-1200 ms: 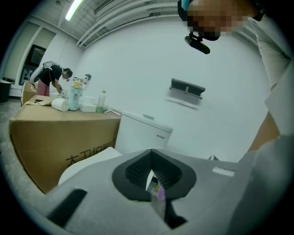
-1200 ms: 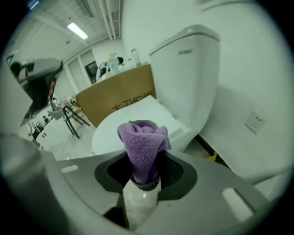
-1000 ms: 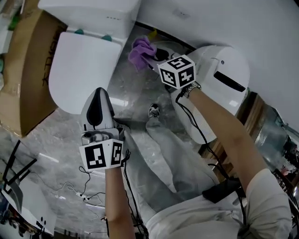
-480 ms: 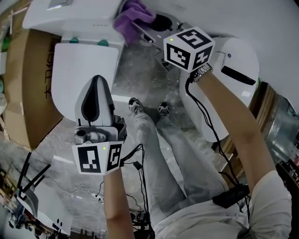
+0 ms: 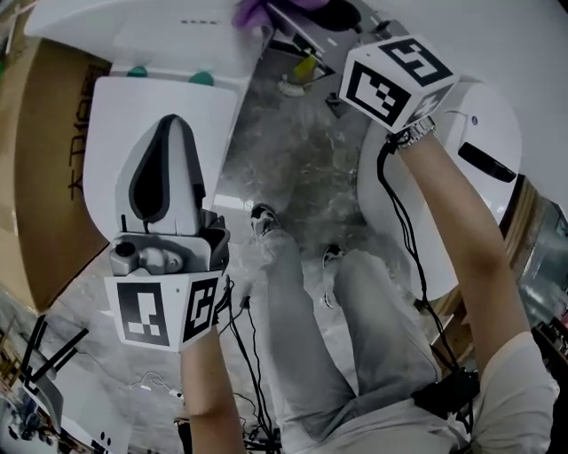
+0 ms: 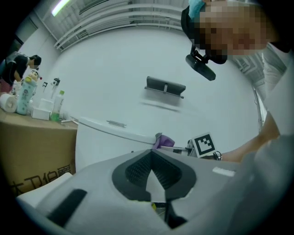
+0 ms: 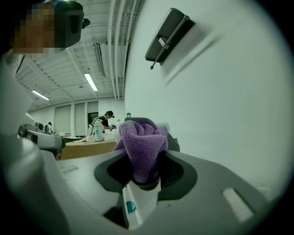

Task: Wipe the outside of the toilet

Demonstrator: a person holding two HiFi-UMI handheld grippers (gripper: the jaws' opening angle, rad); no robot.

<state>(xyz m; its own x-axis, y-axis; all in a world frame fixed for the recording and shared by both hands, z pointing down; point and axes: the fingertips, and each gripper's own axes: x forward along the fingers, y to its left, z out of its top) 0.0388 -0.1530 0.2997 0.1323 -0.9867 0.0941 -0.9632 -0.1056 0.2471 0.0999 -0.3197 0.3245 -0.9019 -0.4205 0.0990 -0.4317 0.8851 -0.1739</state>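
Note:
The white toilet stands at the upper left of the head view, with its shut lid [image 5: 115,124] and the tank [image 5: 133,31] behind it. My left gripper [image 5: 167,133] hovers over the lid, shut with nothing in it; its jaws [image 6: 152,153] meet at the tips. My right gripper [image 5: 284,16] reaches to the tank's right end at the top edge, shut on a purple cloth [image 5: 253,11]. The cloth [image 7: 143,142] bunches up between its jaws and hides the tips. From the left gripper view the cloth [image 6: 163,140] sits against the tank's lid [image 6: 110,128].
A cardboard box [image 5: 53,168] stands left of the toilet, with bottles [image 6: 25,94] on top. A second white fixture [image 5: 461,160] is at the right. A yellow-handled brush [image 5: 300,71] lies on the marble floor. The person's legs [image 5: 311,319] and cables [image 5: 240,355] fill the lower middle.
My right gripper has carried the purple cloth from low beside the toilet up to the right end of the tank. The left gripper now sits over the lid.

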